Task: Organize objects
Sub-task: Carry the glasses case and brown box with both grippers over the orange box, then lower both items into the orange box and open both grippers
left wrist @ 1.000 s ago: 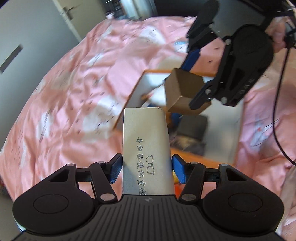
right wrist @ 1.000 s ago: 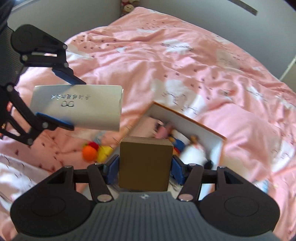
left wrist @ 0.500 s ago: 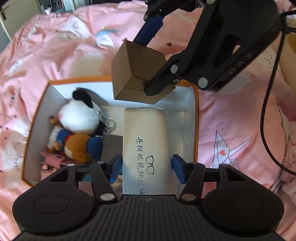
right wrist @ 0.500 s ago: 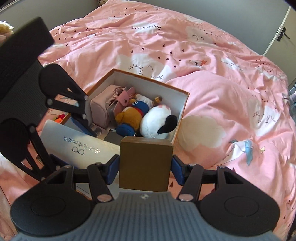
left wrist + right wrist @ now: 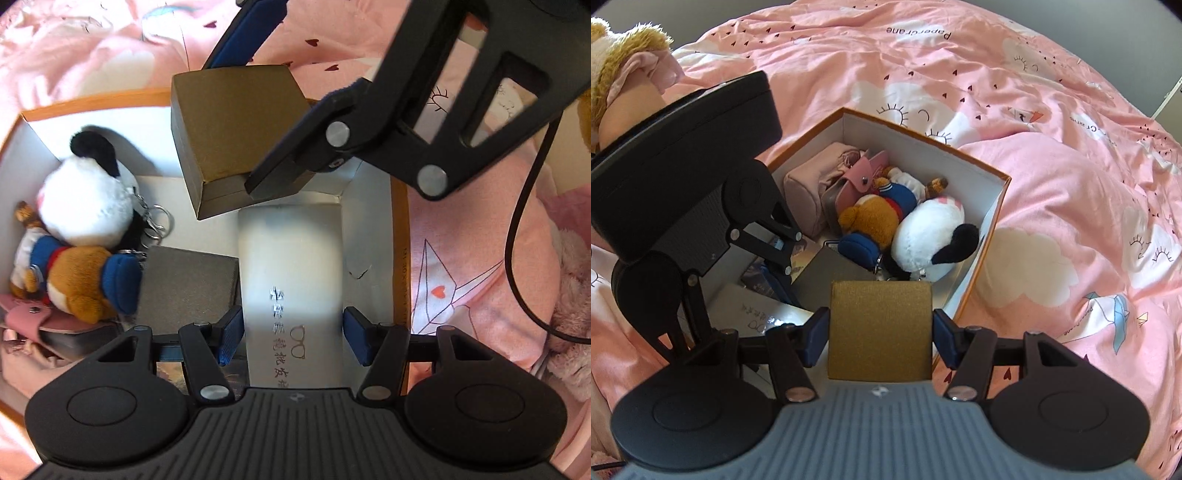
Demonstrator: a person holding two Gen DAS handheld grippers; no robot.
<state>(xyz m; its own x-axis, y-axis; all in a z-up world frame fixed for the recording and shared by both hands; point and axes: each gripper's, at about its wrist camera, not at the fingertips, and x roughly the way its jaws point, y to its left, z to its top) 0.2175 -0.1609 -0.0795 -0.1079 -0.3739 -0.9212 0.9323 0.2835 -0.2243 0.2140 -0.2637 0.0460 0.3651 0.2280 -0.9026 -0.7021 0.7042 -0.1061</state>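
Both grippers [image 5: 293, 338] [image 5: 880, 330] steeply down over box [image 5: 997, 206]

Inside the orange-rimmed box [image 5: 993, 225], plush toys [image 5: 908, 229] and a pink pouch [image 5: 812, 192] filled the 12 o'clock half in the right wrist view. A grey case [image 5: 184, 288] blocked the floor at 9 o'clock in the left wrist view. Only the silver case [image 5: 291, 266] occupied the strip along the 3 o'clock wall there.

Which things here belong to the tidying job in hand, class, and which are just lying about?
Part of the job:
- silver glasses case, in the left tool
- brown cardboard box, in the right tool
- orange-rimmed storage box

Just lying about:
- pink bedspread
- white plush with a black ear, already packed
- brown bear plush, already packed
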